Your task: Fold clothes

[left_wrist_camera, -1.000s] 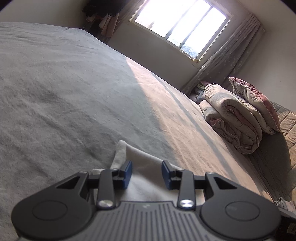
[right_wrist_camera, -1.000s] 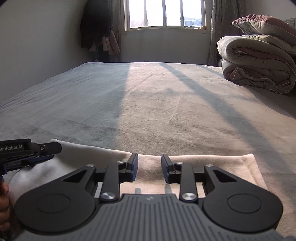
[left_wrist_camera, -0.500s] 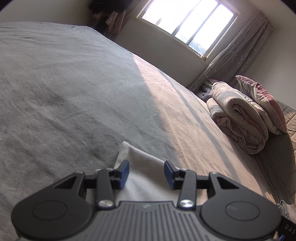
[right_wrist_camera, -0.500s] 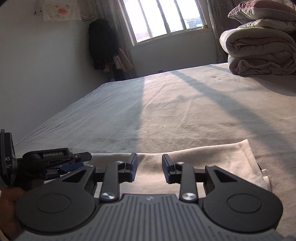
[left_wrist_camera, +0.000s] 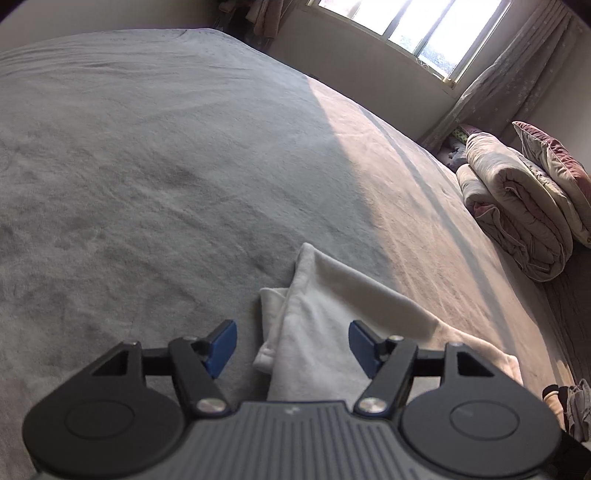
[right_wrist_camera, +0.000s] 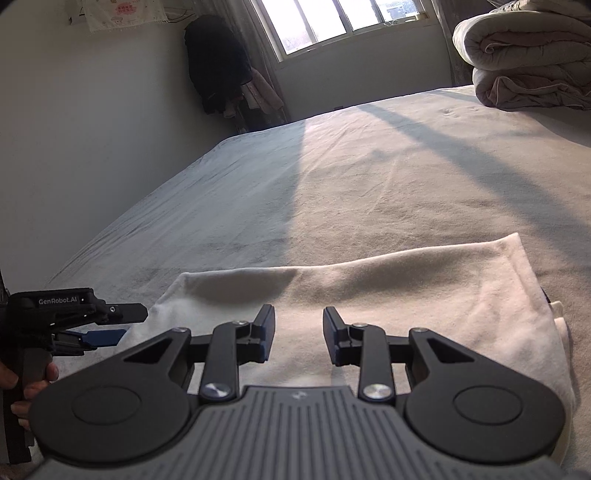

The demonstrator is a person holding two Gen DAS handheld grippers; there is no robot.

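A white folded garment [right_wrist_camera: 406, 291] lies flat across the near part of the grey bed [right_wrist_camera: 332, 184]. My right gripper [right_wrist_camera: 299, 332] hovers open just above its middle, nothing between the fingers. My left gripper [left_wrist_camera: 291, 345] stands wide open over the garment's left end [left_wrist_camera: 325, 317], where a folded layer and a thinner edge beneath it show. In the right wrist view the left gripper [right_wrist_camera: 135, 323] sits at the garment's left edge, held by a hand [right_wrist_camera: 33, 384]. Neither gripper holds cloth.
A rolled duvet [left_wrist_camera: 517, 221] with a pillow [left_wrist_camera: 554, 166] on top sits at the bed's far right. Dark clothes [right_wrist_camera: 218, 66] hang in the corner beside the window [right_wrist_camera: 343, 22]. A wall [right_wrist_camera: 92, 129] runs along the bed's left side.
My left gripper has opened wider and drawn back, so more of the garment's left end shows. The right gripper has risen and turned left, still open.
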